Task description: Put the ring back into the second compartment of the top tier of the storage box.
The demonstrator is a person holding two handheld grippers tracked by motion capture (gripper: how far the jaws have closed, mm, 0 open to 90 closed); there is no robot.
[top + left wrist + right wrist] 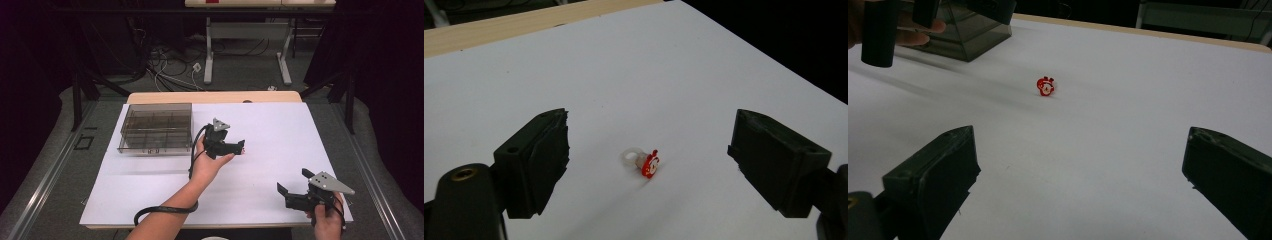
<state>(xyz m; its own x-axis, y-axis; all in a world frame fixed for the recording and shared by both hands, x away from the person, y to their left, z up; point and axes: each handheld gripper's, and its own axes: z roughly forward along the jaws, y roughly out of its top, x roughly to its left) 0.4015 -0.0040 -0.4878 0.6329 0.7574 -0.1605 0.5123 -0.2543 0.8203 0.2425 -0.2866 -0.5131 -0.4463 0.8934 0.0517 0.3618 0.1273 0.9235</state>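
Reaching for the small red ring, your left tool has it straight ahead, lying on the white worktop between the two wide-apart jaws, untouched. Your left hand is far nearer; your right tool waits open, well back from the ring, nothing held.

Dark curtains around; grey floor; cables tangled beneath far white-legged desk; dim light.
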